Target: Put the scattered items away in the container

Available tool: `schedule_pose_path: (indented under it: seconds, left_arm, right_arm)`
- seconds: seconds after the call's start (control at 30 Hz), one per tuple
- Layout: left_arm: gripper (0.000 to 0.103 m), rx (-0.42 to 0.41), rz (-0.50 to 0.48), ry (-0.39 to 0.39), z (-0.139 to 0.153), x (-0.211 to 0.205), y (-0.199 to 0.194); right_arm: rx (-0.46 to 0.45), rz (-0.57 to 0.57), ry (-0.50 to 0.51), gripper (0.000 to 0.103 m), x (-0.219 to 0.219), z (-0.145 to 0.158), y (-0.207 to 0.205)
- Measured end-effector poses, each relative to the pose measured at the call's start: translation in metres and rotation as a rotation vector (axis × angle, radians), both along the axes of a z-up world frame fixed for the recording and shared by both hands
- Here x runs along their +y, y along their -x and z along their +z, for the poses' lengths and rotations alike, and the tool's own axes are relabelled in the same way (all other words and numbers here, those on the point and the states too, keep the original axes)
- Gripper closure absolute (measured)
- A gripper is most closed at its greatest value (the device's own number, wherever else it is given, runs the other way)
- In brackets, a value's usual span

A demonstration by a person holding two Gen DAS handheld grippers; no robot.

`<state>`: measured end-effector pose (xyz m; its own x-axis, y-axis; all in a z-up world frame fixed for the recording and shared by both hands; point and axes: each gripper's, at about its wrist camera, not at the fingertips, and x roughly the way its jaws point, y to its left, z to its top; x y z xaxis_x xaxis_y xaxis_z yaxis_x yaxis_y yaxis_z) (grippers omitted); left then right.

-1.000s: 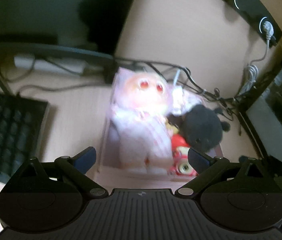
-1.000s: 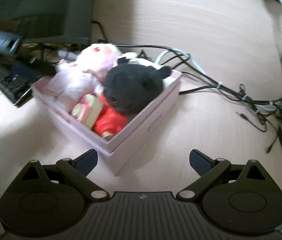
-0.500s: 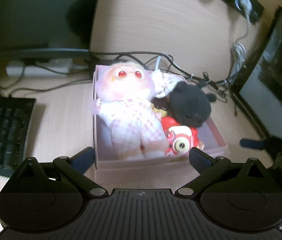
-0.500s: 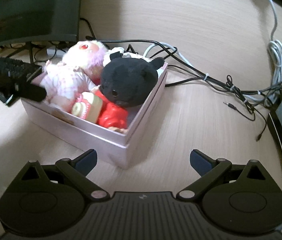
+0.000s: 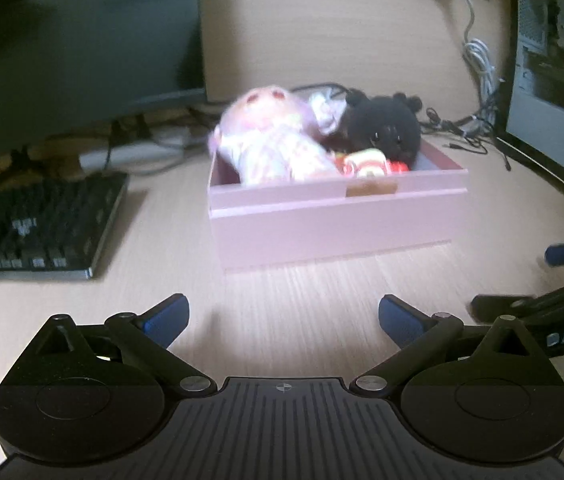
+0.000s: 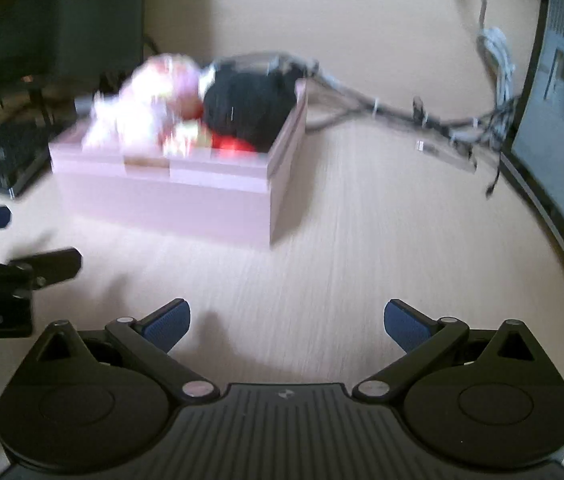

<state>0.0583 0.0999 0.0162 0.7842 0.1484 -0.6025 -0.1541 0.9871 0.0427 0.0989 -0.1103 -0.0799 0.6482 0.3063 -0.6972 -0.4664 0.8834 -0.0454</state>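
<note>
Seemingly step: tidying done; no loose toys show on the worktop (image 5: 302, 312).
Toys: pink doll (image 5: 269, 140), black plush (image 5: 382, 128) inside pink box (image 5: 334, 220).
Left hand-held gripper (image 5: 284, 316): apart, empty.
Right hand-held gripper (image 6: 288, 320): apart, empty.
Next: check for strays.

**Pale wood desk and what sits on it**

We see a light wood-grain desk (image 5: 302, 292). A pink box (image 5: 334, 220) stands near its centre. At nine o'clock from the box lies a black keyboard (image 5: 37, 228). From twelve to two o'clock, tangled cables (image 5: 462, 128) trail across the surface. A dark monitor edge (image 6: 554, 200) stands at three o'clock.
</note>
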Motion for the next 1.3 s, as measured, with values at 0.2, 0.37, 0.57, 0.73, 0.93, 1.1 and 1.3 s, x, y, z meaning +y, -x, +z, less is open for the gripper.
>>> schedule_pose_path:
  seconds: [0.2,0.37,0.57,0.73,0.93,1.1,1.3]
  left_arm:
    - [0.0,0.017,0.011,0.049,-0.004,0.002,0.01]
    - [0.0,0.04,0.053,0.06,-0.009,0.003,0.008]
    - [0.0,0.049,0.082,0.047,-0.013,0.003,0.006]
    - [0.0,0.048,0.059,0.033,-0.012,0.0,0.006]
    - [0.0,0.041,0.048,0.031,-0.013,-0.002,0.004]
    - [0.0,0.032,0.023,0.013,-0.013,-0.009,0.002]
    - [0.0,0.033,0.006,0.006,-0.014,-0.011,0.001]
  right_arm:
    - [-0.028,0.013,-0.03,0.0,-0.005,-0.008,0.004]
    - [-0.069,0.067,-0.038,0.0,-0.004,-0.012,-0.002]
    - [-0.038,0.093,-0.087,0.0,-0.009,-0.015,-0.015]
    - [-0.039,0.094,-0.084,0.0,-0.007,-0.015,-0.015]
    - [-0.038,0.096,-0.085,0.0,-0.007,-0.016,-0.015]
    - [-0.038,0.099,-0.085,0.0,-0.008,-0.016,-0.015]
    - [-0.038,0.099,-0.085,0.0,-0.009,-0.016,-0.015]
